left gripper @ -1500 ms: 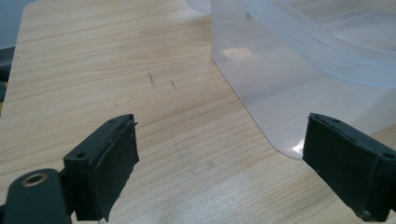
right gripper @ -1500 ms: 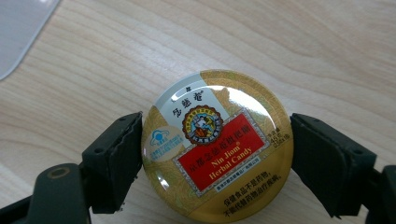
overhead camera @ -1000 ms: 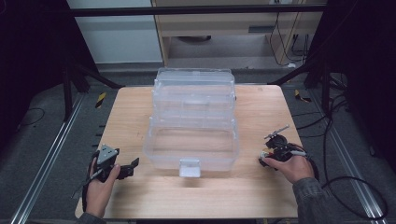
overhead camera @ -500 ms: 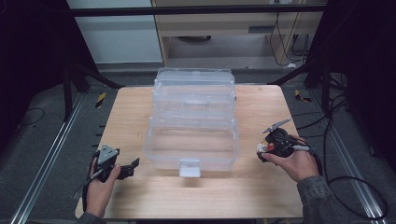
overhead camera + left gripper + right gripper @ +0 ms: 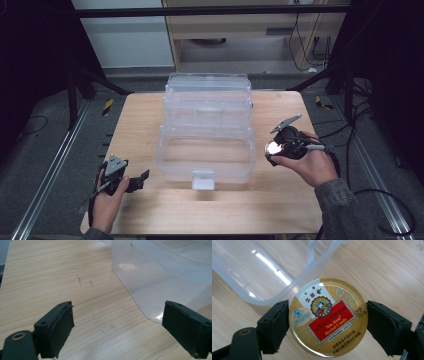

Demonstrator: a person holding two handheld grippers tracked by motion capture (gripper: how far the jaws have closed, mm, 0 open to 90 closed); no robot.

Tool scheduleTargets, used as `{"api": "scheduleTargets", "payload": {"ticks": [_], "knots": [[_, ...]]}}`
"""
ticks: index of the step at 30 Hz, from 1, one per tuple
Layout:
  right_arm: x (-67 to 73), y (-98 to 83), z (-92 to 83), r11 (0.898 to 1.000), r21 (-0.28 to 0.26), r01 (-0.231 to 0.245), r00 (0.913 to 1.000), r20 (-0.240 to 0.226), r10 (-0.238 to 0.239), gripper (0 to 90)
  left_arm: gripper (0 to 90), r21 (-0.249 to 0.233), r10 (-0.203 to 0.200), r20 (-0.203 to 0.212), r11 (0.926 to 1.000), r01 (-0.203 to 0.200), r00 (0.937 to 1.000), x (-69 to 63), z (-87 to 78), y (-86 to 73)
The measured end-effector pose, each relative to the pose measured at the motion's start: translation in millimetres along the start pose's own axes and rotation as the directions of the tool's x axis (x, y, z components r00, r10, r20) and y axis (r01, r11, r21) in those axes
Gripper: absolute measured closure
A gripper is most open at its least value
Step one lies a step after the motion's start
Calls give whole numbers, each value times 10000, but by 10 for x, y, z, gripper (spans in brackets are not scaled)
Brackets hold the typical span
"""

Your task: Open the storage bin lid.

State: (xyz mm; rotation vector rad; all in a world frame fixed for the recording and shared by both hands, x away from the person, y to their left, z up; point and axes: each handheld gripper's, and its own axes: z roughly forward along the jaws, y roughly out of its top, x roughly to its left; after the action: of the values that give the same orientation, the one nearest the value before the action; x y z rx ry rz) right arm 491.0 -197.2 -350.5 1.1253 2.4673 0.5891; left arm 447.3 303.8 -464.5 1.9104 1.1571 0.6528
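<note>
1. Candy tin (image 5: 328, 317), a round gold Nin Jiom Herbal Candy tin with a red label, sits face up between the two pads of our right gripper (image 5: 327, 326), which presses on its rim from both sides; in the high view the tin (image 5: 273, 148) hangs above the table (image 5: 280, 200), just right of the clear tiered organizer box (image 5: 206, 160)

2. Because we hold the tin only by its thin curved edge, we should keep the squeeze steady and the lid level; a tilt could let the smooth metal slide out of the pads

3. Judging by where the tin hangs, we take the step in hand to be carrying it over the wall of the box's open front compartment (image 5: 200, 157), whose rounded corner shows just beyond the tin in the right gripper view

4. We should bring the tin above the rim before moving sideways, so that neither tin nor jaws clip the plastic wall, then go down well inside and let go only once the tin rests flat on the floor of the compartment

5. Our left gripper (image 5: 131, 184) rests low at the box's front left corner, jaws wide apart with nothing between them; in its own view the box wall (image 5: 155, 287) lies just ahead, so we could use it to steady the light box if it shifts
</note>
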Motion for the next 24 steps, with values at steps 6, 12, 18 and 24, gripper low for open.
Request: {"api": "scheduleTargets", "payload": {"ticks": [6,12,18,24], "knots": [[42,137,-62,9996,-156,247,9996,-110,-248,208,92,17,24,15,10000,-24,10000,0,-3,-1],[97,242,-91,9984,-264,495,9985,-214,-501,208,92,20,25,9,10000,-25,10000,1,-3,-1],[135,316,-104,9975,-393,589,9976,-344,-603,208,92,15,-8,17,10000,8,10000,0,-5,-3],[152,399,-140,9961,-499,730,9965,-360,-749,208,92,-2,-5,-5,10000,5,10000,7,-6,-4]]}}
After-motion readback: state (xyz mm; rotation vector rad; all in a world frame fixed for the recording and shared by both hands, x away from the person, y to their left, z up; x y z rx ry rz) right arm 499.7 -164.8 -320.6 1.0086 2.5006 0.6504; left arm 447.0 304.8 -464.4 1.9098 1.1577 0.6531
